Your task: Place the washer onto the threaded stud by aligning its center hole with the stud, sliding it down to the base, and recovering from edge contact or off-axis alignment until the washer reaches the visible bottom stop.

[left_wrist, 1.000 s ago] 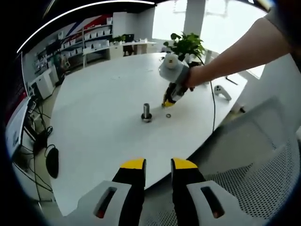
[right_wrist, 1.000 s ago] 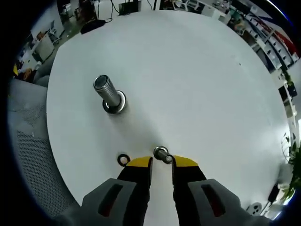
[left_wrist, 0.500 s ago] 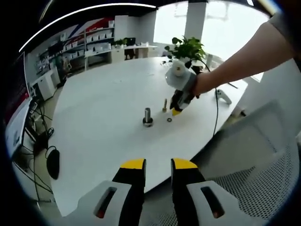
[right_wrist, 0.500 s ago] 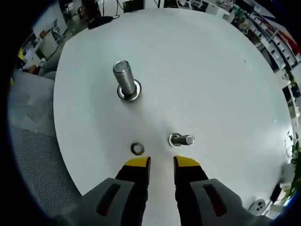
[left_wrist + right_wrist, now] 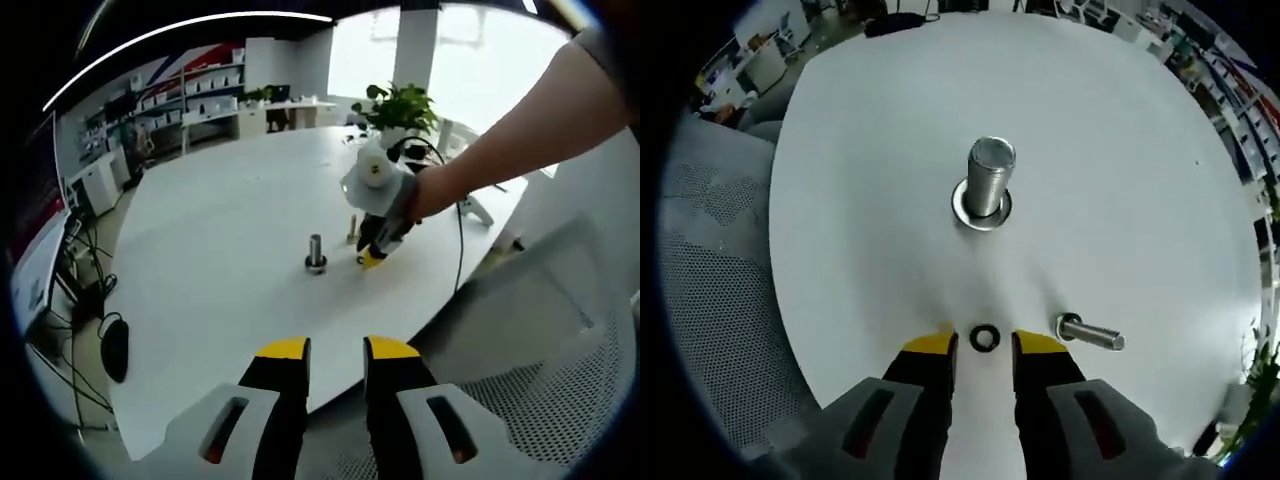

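Right claw (image 5: 983,343) is down at the white table (image 5: 870,200), jaws parted, and the washer (image 5: 985,337) lies flat between the tips, not gripped. Just beside it a smaller bolt (image 5: 1090,334) leans. Farther on, the threaded stud (image 5: 987,178) stands upright. Left claw (image 5: 335,350) hovers near the table's edge, open, holding nothing.

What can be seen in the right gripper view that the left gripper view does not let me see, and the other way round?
The right gripper view alone makes the washer clear: it lies flat on the table, between the open tips of the right gripper. The left gripper view alone shows the potted plant, the shelves and the person's arm. Both show the upright threaded stud and the smaller bolt beside it.
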The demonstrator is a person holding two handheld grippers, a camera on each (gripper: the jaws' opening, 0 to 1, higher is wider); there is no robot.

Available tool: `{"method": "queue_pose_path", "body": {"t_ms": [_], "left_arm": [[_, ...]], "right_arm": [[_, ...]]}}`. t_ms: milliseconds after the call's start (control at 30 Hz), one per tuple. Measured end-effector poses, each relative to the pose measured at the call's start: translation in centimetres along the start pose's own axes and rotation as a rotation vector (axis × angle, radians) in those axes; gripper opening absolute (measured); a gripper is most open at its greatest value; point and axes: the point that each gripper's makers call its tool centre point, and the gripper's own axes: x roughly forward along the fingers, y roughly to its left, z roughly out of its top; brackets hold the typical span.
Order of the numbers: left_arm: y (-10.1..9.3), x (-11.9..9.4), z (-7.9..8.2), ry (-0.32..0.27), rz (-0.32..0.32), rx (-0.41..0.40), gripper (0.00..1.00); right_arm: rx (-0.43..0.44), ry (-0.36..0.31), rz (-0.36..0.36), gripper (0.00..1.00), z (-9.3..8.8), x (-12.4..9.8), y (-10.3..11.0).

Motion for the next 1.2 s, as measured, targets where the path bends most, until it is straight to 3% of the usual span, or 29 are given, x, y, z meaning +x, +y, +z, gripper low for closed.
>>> {"method": "queue_pose_path", "body": {"t_ms": [233, 433, 533, 767, 933, 1200], "left_arm": [[-0.1, 0.0, 0.1, -0.005, -0.006, 0.004, 0.19], [-0.1, 0.0, 0.2, -0.01, -0.002, 0.003, 0.19], [-0.1, 0.0, 0.2, -0.009, -0.003, 0.004, 0.19], [-0.1, 0.0, 0.3, -0.008, -0.007, 0.009, 0.18], [-0.1, 0.0, 0.3, -0.011, -0.008, 0.008, 0.18], [-0.1, 0.0, 0.2, -0.008, -0.004, 0.007, 0.18]], "right_arm": [[-0.022, 0.027, 0.009, 0.2, -0.4, 0.2, -0.5], [0.16, 0.02, 0.065, 0.22, -0.8, 0.3, -0.7], [0.092, 0.02, 0.062, 0.22, -0.7, 0.2, -0.7], [0.151, 0.031, 0.052, 0.22, -0.6, 0.2, -0.8], [0.127, 0.03, 0.049, 0.2, -0.2, 0.3, -0.9], [0.119, 0.111, 0.057, 0.15, 0.0, 0.5, -1.4]]}}
